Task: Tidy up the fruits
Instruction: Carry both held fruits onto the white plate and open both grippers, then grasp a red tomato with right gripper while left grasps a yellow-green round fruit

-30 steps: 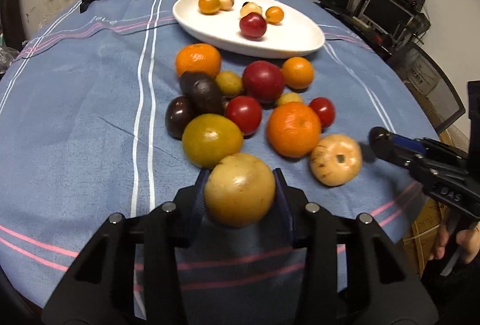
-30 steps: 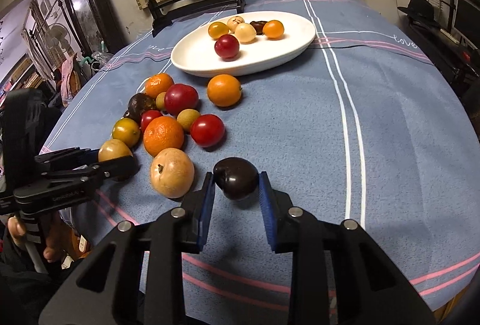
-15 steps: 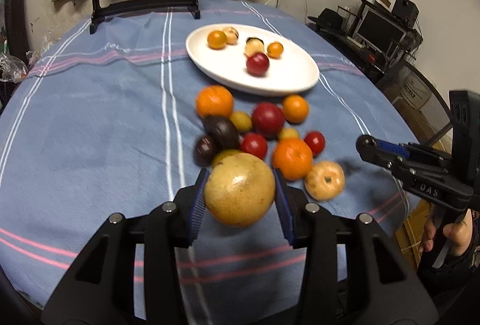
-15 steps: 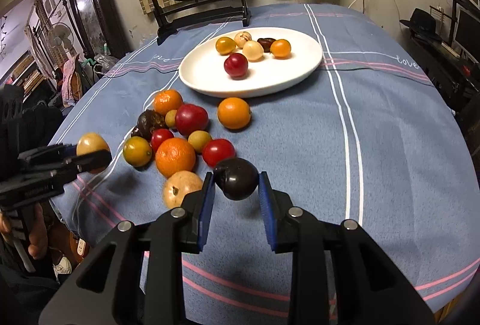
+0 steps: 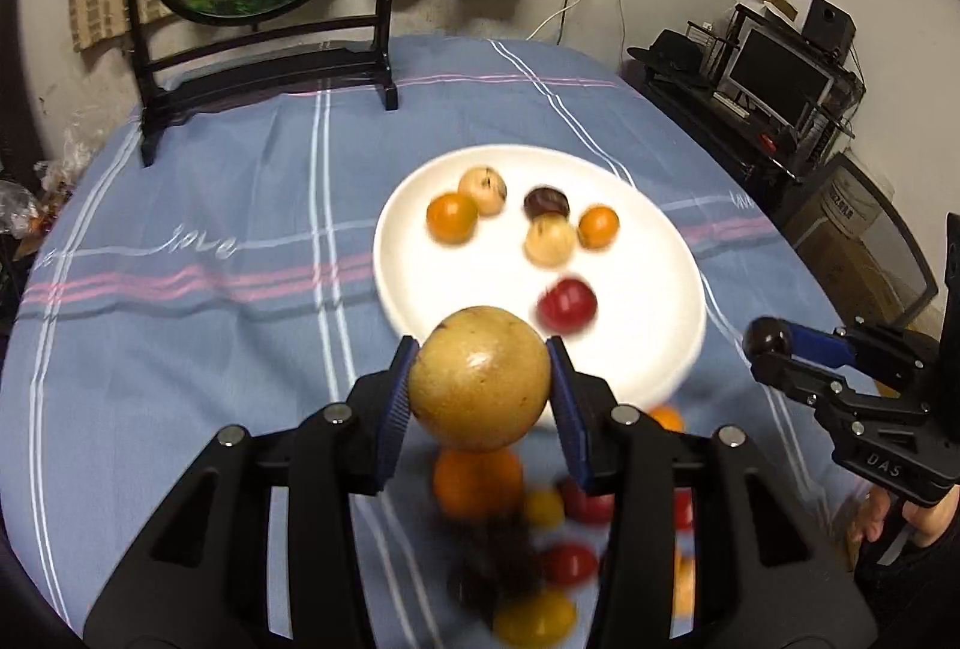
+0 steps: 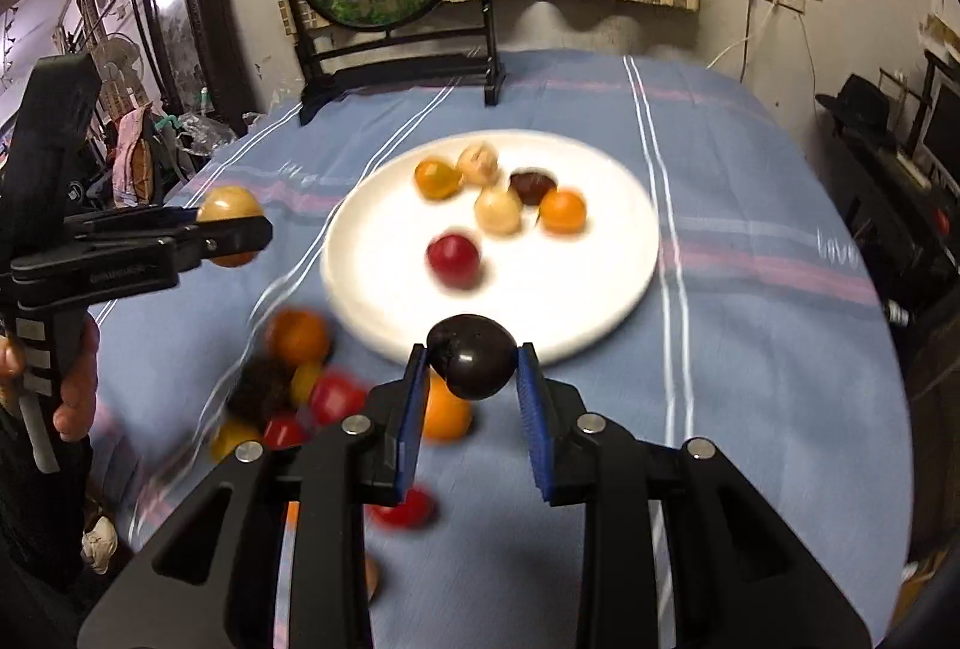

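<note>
I'm carrying fruit to the white plate (image 5: 672, 253) mid-desk: left tool (image 5: 480, 397) grips a tan round fruit (image 5: 480, 379), right tool (image 6: 471, 370) a dark plum (image 6: 474, 355). Next, I reckon: lower over bare plate, release gently.

— What does the right gripper (image 6: 474, 370) hold?
— A dark plum (image 6: 474, 364), pinched above the near rim of the white plate (image 6: 606, 283).
— And at the left?
— The left gripper (image 6: 240, 232) clamps a yellow fruit (image 6: 227, 205) over the bench (image 6: 750, 349).
</note>
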A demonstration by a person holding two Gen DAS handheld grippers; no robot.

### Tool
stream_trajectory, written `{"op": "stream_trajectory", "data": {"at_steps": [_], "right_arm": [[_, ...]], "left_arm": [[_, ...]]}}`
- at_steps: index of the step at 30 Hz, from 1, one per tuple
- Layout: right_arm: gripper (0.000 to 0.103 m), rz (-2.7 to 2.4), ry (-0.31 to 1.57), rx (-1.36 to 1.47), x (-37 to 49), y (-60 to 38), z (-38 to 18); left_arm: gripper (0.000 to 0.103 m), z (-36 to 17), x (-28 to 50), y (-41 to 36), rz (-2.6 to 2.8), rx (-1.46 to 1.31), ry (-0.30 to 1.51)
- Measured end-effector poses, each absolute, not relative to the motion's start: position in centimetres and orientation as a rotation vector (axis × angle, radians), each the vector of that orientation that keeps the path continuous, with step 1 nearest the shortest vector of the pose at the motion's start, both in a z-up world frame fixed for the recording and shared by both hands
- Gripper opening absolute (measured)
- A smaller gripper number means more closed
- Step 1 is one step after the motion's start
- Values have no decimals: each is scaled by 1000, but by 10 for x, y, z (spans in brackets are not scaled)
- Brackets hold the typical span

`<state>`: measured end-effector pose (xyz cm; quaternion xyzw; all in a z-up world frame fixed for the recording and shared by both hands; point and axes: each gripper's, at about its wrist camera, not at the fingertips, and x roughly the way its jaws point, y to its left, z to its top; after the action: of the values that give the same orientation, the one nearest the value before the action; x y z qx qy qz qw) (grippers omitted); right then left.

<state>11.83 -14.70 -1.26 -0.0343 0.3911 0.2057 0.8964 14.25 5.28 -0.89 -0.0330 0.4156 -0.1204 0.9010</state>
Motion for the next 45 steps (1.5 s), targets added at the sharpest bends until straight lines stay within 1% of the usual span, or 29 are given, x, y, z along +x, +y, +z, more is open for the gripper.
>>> {"op": "stream_trajectory", "data": {"at_steps": [3, 5, 9, 13, 14, 15, 16, 17, 18, 22, 23, 24, 26, 30, 36, 41, 45], "right_arm": [[30, 400, 833, -90, 168, -145, -18], [30, 370, 876, -105, 200, -144, -33], [30, 322, 939, -87, 235, -152, -59], [30, 309, 953, -106, 252, -152, -68], [32, 312, 960, -119, 254, -150, -68], [39, 310, 953, -129, 256, -149, -68], [43, 299, 935, -136, 256, -150, -65], [52, 284, 916, -142, 254, -151, -61], [58, 266, 890, -141, 248, -154, -51], [58, 262, 831, -91, 220, -169, -18], [58, 265, 828, -80, 213, -171, -13], [59, 280, 822, -58, 200, -174, -7], [59, 314, 826, -34, 175, -174, -1], [59, 389, 848, -53, 117, -161, -10], [59, 438, 853, -132, 58, -134, -18], [59, 448, 840, -99, 40, -132, -21], [59, 428, 859, -97, 34, -135, -36]], "left_arm": [[43, -19, 186, 51, -258, -106, 908], [43, -31, 209, 48, -240, -104, 939], [44, -55, 241, 42, -231, -103, 1004], [44, -68, 260, 40, -222, -119, 1038], [47, -69, 262, 40, -222, -124, 1042], [58, -66, 263, 40, -225, -130, 1035], [69, -61, 262, 40, -224, -132, 1023], [73, -51, 257, 41, -221, -131, 992], [76, -44, 252, 43, -219, -128, 972], [77, -9, 216, 55, -227, -153, 899], [79, -1, 200, 58, -234, -169, 885], [84, 2, 189, 60, -228, -173, 876], [86, 6, 155, 62, -206, -156, 843], [86, -6, 94, 67, -144, -138, 790], [86, -37, 37, 70, -130, -149, 821], [86, -43, 17, 75, -119, -144, 828], [86, -47, 3, 75, -136, -134, 836]]}}
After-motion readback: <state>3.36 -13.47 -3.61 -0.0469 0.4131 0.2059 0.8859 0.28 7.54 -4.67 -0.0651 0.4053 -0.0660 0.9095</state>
